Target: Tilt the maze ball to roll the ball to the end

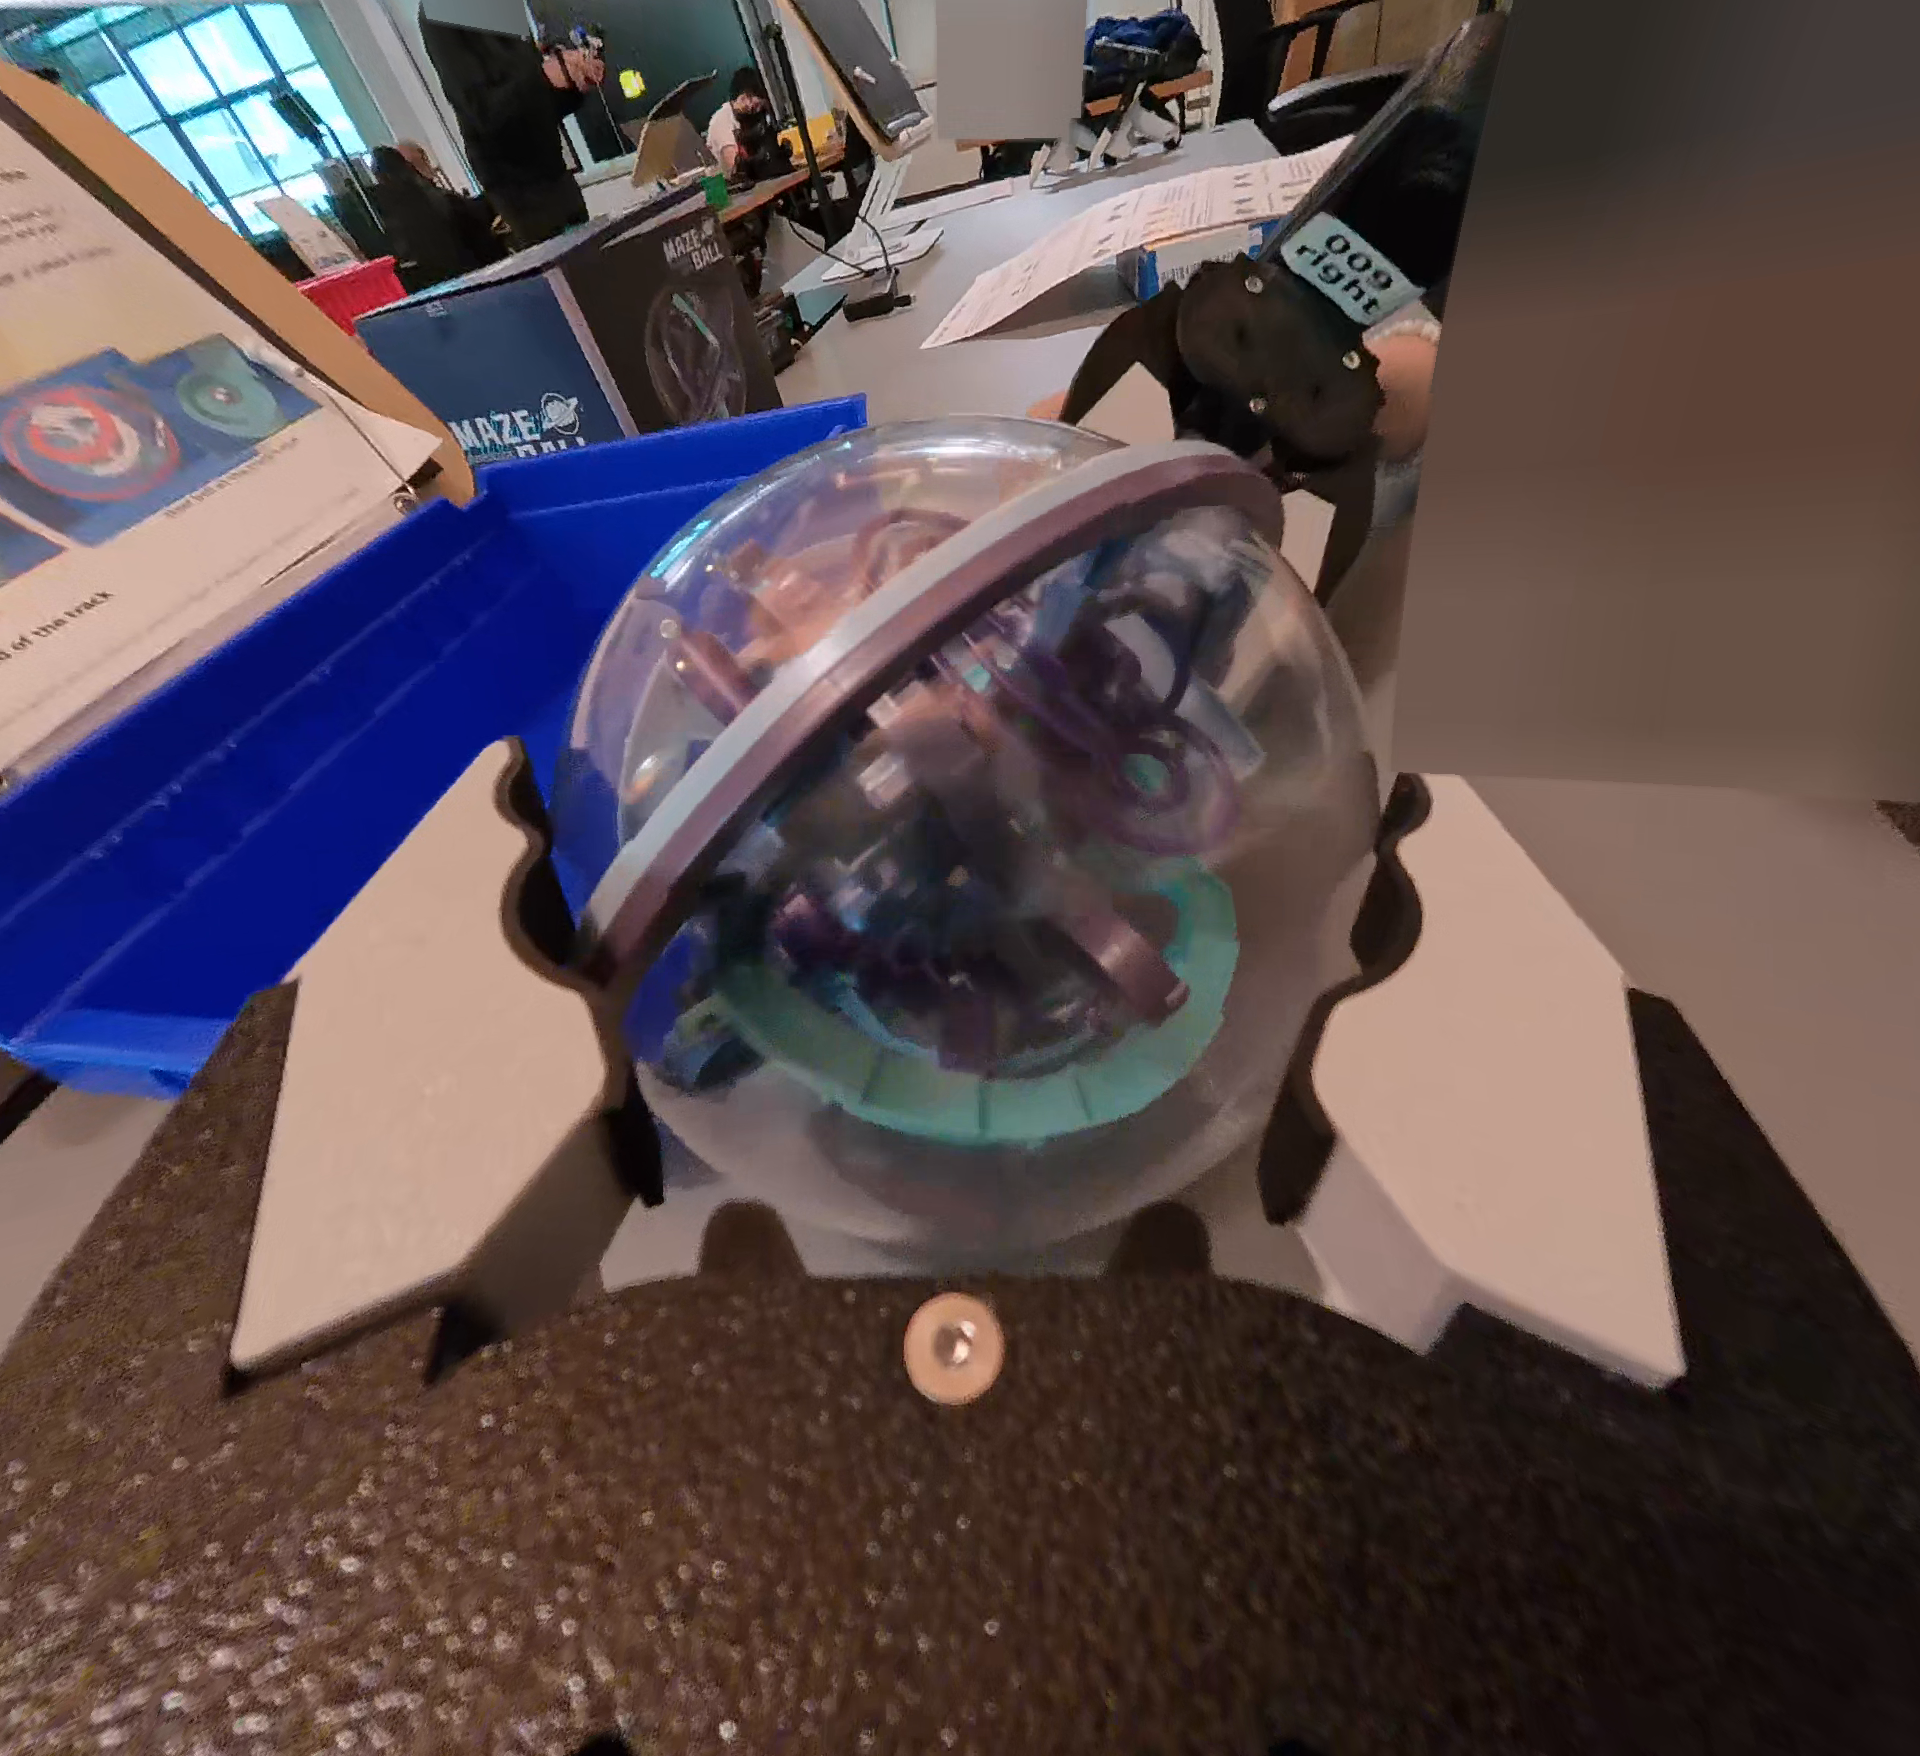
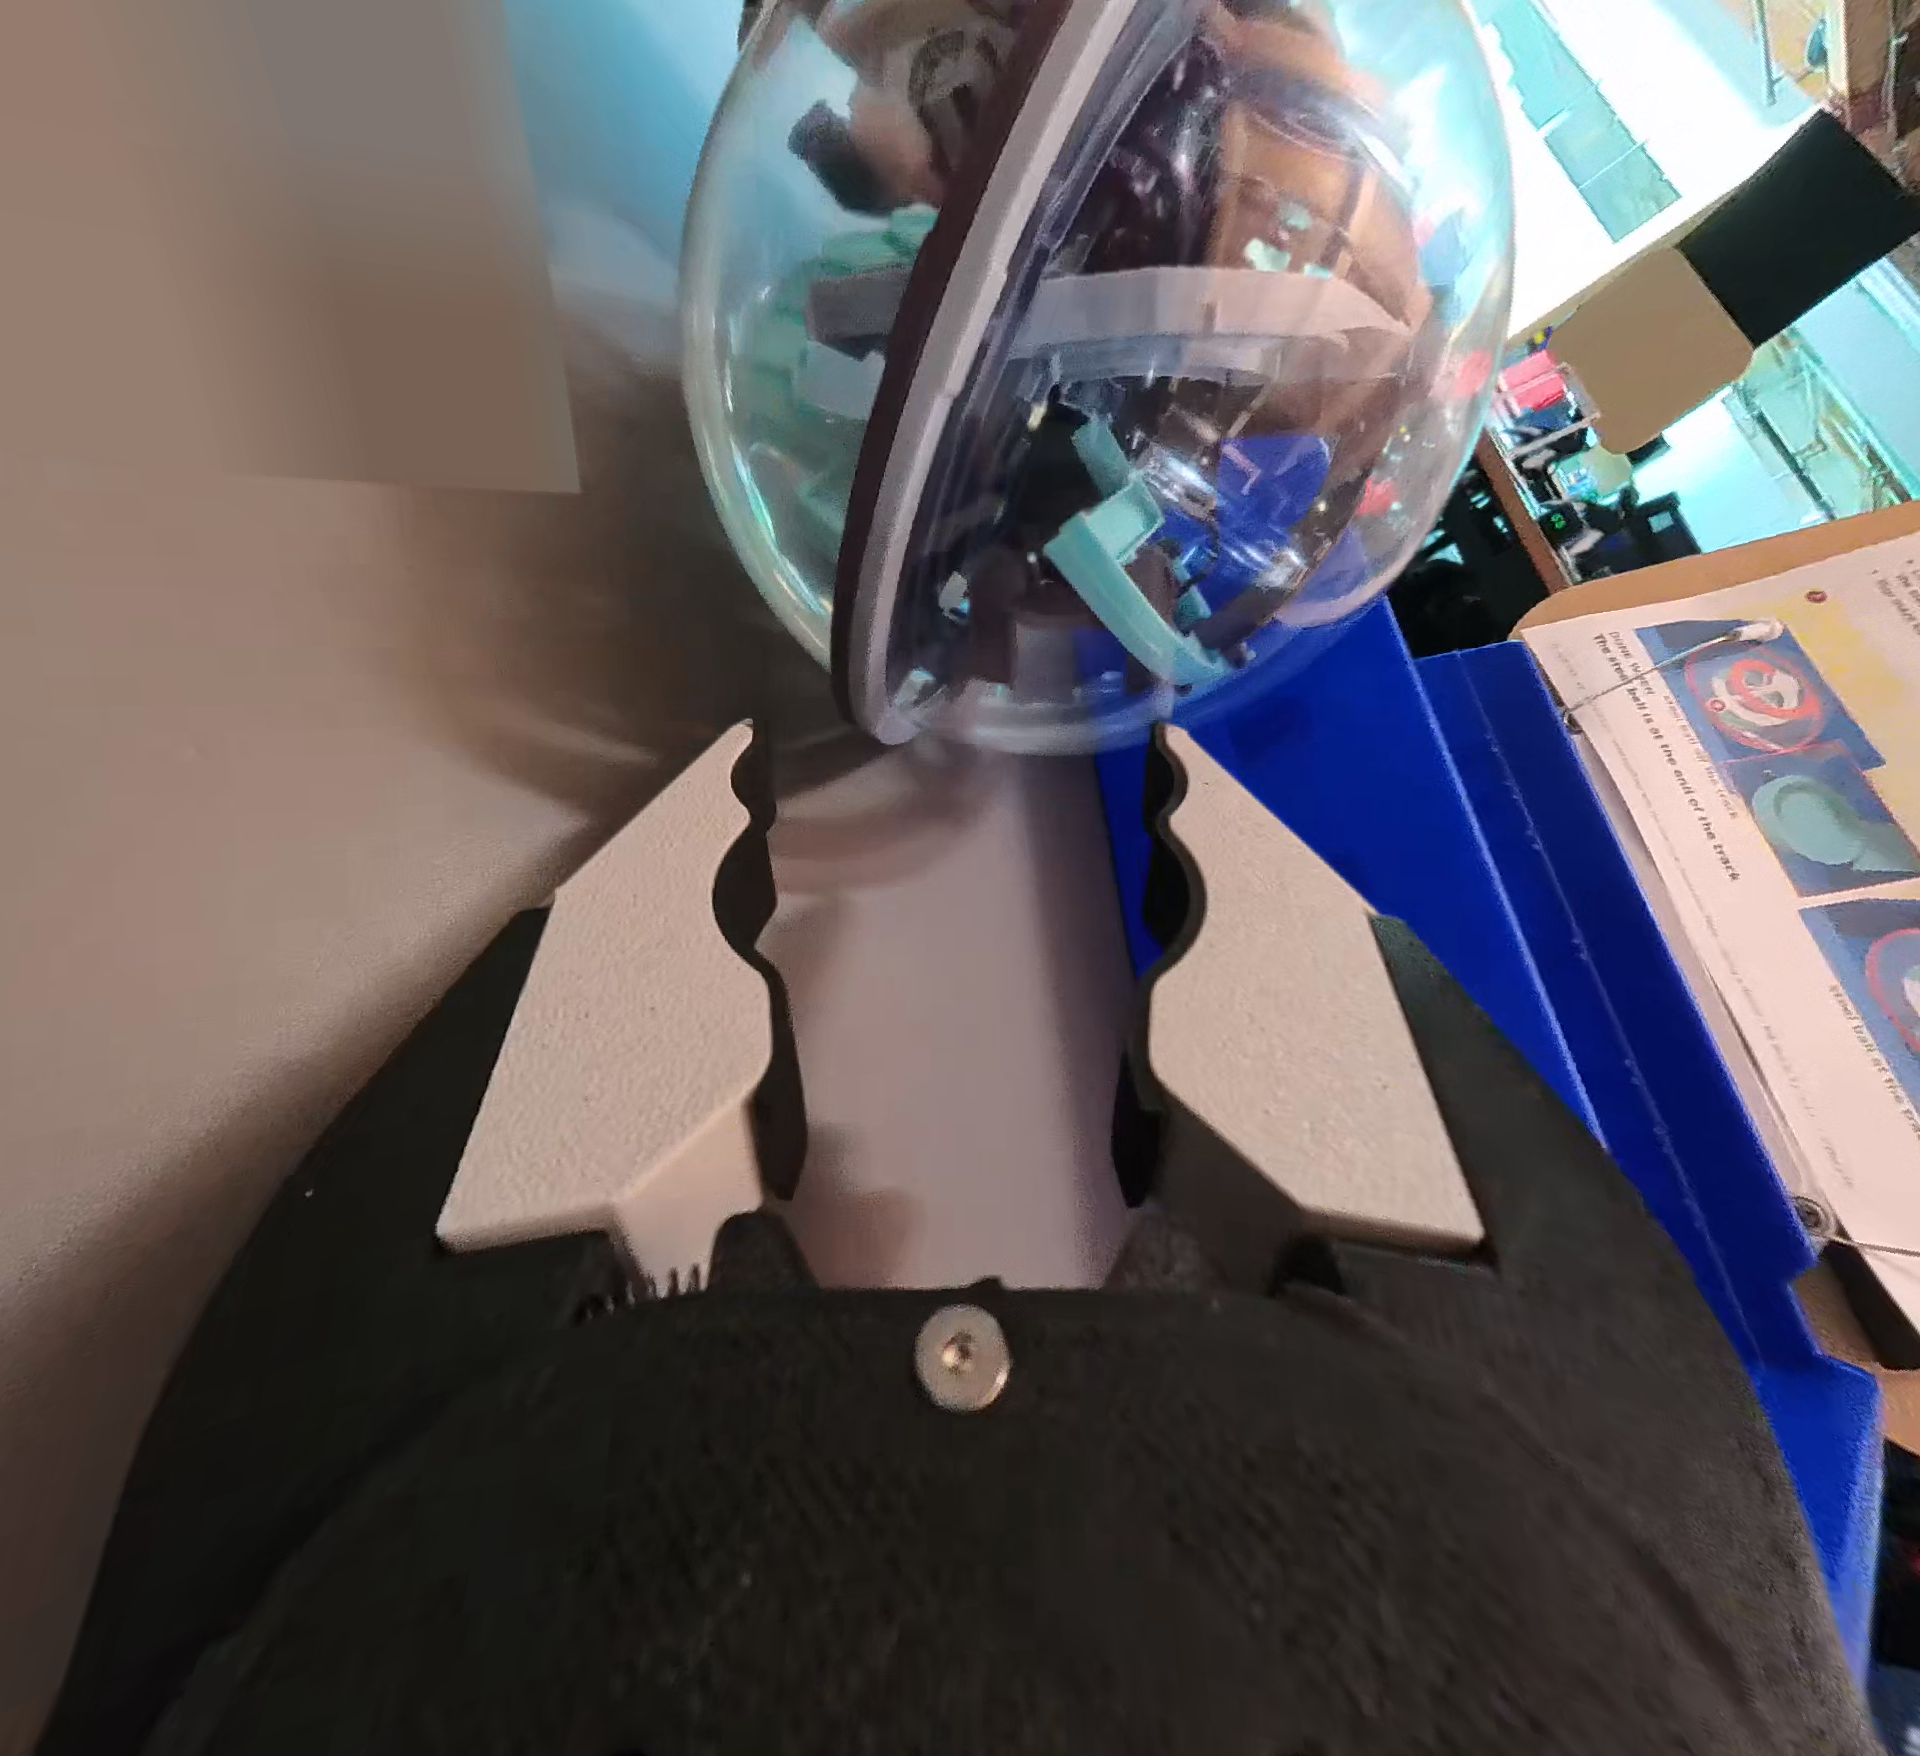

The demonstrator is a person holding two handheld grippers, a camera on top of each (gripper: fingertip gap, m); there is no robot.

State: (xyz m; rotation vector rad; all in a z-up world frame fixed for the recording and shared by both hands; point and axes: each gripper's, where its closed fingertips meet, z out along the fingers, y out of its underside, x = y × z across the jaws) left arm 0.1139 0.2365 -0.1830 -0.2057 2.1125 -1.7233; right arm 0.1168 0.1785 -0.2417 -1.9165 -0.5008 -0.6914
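Note:
The maze ball (image 1: 935,823) is a clear sphere with a grey and purple equator ring and teal, purple and orange tracks inside. My left gripper (image 1: 961,771) is shut on the maze ball, one finger on each side, and holds it tilted with the ring running diagonally. In the right wrist view the maze ball (image 2: 1091,304) hangs just beyond the tips of my right gripper (image 2: 956,761), which is open and empty. The right gripper also shows behind the ball in the left wrist view (image 1: 1278,356). I cannot pick out the small steel ball inside.
A blue plastic bin (image 1: 312,719) lies left of the ball and shows in the right wrist view (image 2: 1455,875). The dark blue product box (image 1: 623,324) stands behind it. A clipboard with a picture sheet (image 1: 156,418) leans beside the bin. Papers (image 1: 1143,231) lie on the grey table; people stand far back.

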